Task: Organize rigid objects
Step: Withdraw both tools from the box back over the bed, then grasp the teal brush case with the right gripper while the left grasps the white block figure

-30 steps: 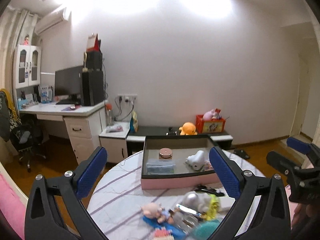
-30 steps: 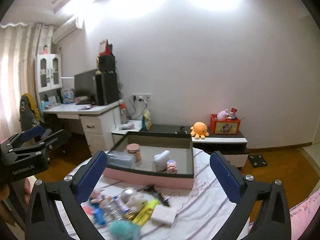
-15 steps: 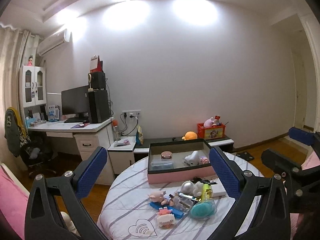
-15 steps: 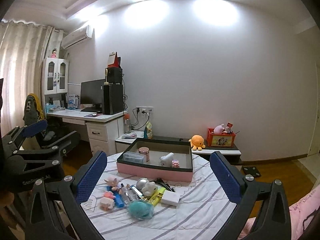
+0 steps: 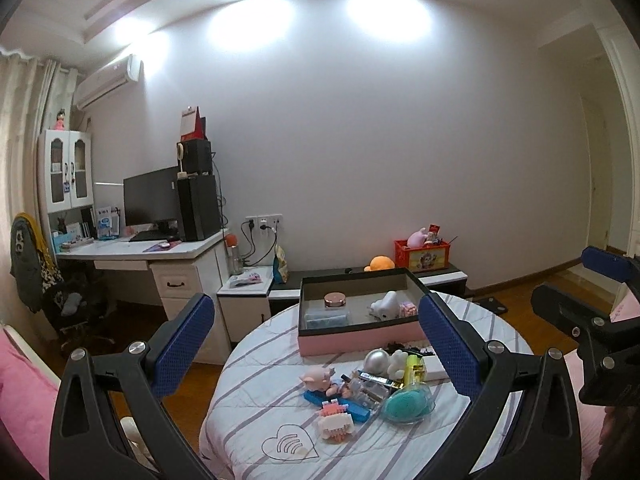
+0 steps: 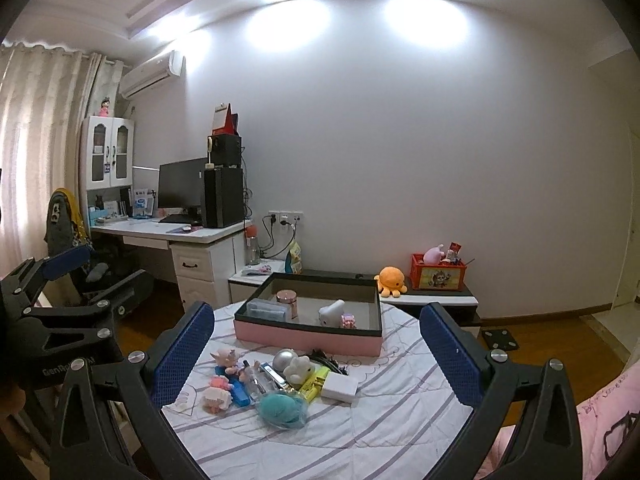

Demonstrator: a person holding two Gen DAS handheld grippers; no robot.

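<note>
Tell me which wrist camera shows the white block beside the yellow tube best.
The right wrist view: the white block lies whole and unobstructed there, next to the yellow tube. In the left wrist view only a strip of the block shows, the rest hidden behind the left gripper's blue finger pad.

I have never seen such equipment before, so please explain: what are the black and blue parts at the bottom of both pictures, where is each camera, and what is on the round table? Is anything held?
Each picture comes from a camera fixed on a hand-held gripper, looking forward along its two fingers. A person holds one in each hand; there is no robot arm. The black arms with blue pads are those fingers: the left gripper in one picture, the right gripper in the other. Both are open and hold nothing.

On the striped round table stands a pink box, already containing a few things. In front of it lies a pile of small objects, including a teal brush, a white block, a silver ball and a pig figure.
</note>
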